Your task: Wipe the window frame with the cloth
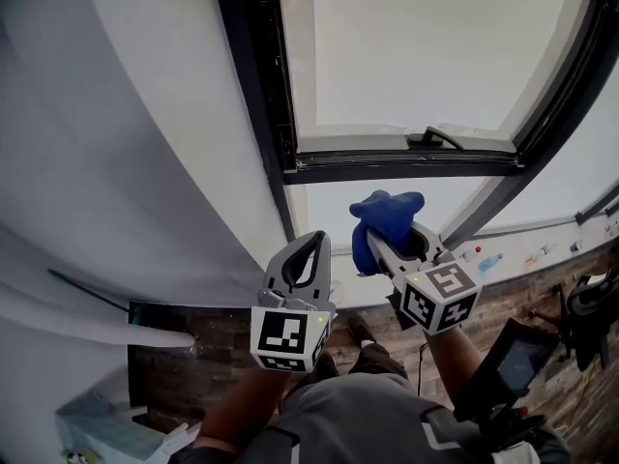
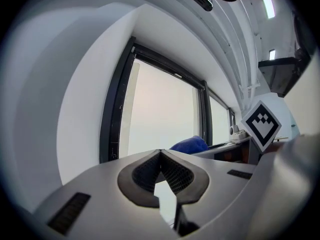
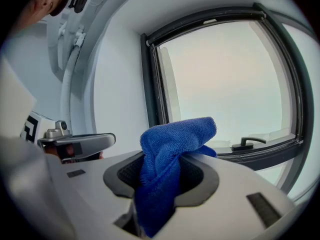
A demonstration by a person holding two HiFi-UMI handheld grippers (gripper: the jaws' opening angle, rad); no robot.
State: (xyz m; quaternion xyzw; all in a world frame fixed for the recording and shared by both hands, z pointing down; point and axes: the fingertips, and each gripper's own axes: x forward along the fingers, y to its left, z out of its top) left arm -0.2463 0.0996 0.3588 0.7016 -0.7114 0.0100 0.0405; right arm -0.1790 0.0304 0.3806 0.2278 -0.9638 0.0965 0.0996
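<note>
Dark window frame [image 1: 406, 167] is seen at 12 o'clock. Left gripper [image 1: 308, 245] is held at 6 o'clock, jaws closed, nothing gripped. Right gripper [image 1: 398, 243], at its 3 o'clock, is clamped on blue cloth [image 1: 387, 211], held below the frame's lower bar.

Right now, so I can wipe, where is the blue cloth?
The blue cloth is clamped in the jaws of the right gripper, right of the left gripper and, in the head view, below the window frame.
</note>
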